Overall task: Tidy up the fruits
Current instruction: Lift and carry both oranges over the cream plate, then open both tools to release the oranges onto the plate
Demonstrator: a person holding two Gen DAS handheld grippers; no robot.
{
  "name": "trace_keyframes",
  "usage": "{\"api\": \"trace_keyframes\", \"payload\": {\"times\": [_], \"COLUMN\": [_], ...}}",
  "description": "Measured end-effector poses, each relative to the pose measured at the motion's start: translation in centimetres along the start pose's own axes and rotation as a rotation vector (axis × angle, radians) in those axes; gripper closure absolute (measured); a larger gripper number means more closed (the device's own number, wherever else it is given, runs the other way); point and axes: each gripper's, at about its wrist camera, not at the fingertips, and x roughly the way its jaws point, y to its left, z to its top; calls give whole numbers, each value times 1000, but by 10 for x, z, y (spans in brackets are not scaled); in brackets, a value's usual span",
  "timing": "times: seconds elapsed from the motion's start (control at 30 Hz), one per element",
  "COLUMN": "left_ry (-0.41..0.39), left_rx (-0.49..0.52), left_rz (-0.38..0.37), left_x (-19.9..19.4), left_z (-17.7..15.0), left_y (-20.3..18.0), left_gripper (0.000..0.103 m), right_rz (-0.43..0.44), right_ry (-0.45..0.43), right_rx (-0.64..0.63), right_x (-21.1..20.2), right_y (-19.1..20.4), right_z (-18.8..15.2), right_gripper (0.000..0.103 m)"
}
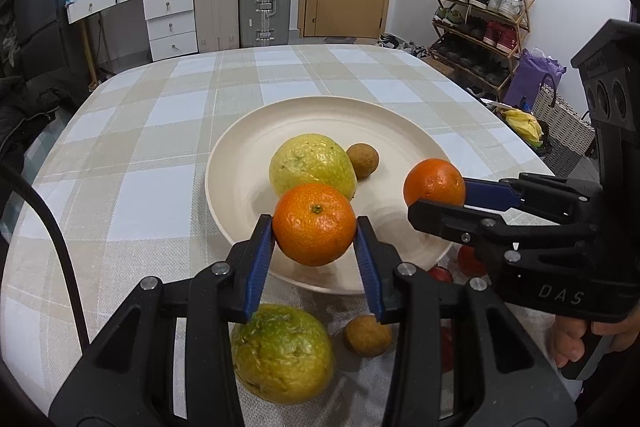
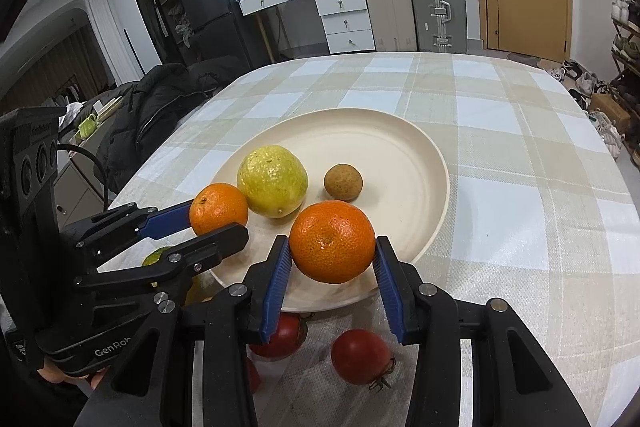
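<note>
While both grippers carry fruit over the plate, most of the risk is collision and rolling.

Left wrist view: left gripper (image 1: 315, 227), bottom centre, has its jaws clamped on an orange (image 1: 314, 223) held above the near rim of the plate (image 1: 240, 147). Right gripper (image 1: 436, 195) comes in from the right edge, jaws closed on a second orange (image 1: 434, 183) over the plate's right side. Already on the plate: a yellow citrus (image 1: 312, 165) and, touching or just beside it, a small brown fruit (image 1: 362, 161). Off the plate, lower frame: a green citrus (image 1: 282, 353) and another brown fruit (image 1: 367, 335) on the tablecloth.

Right wrist view: right gripper (image 2: 332, 251), bottom centre, grips its orange (image 2: 332, 241) by the sides over the near rim of the plate (image 2: 400, 131). Left gripper (image 2: 218, 217), at left, holds the other orange (image 2: 218, 209) close beside the yellow citrus (image 2: 272, 181). Two tomatoes (image 2: 360, 357) lie below, off the plate.

Risks, as I judge them: released from height, either orange could roll off the shallow rim. The left one may knock the yellow citrus. The grippers sit near each other, so simultaneous lowering could clash. Tomatoes are soft and may bruise under a hard squeeze.
</note>
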Motion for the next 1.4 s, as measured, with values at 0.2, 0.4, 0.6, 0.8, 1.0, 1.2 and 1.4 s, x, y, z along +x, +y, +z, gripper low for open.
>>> {"api": "trace_keyframes", "payload": {"times": [0.2,0.4,0.6,0.8,1.0,1.2,1.4], "left_ry": [13,17,18,20,2,-27,-36], "left_rx": [-11,-18,-2,19,-28,-2,86], "left_rz": [10,38,71,83,91,111,128], "left_x": [3,4,3,1,-12,-31,-48], "left_z": [0,0,-1,-3,-5,-11,-22], "left_y": [3,5,0,-4,2,-5,-26], "left_gripper": [65,65,65,63,39,19,13], "right_rz": [-7,-8,-40,-86,-106,-94,-83], "right_ry": [4,3,19,13,-28,-70,-91], "right_rx": [-5,-18,-61,-110,-84,-52,-42], "right_x": [2,3,7,2,-17,-41,-59], "right_y": [1,1,7,16,10,5,7], "right_z": [1,1,1,-2,-7,-12,-18], "right_gripper": [60,60,60,49,14,3,0]}}
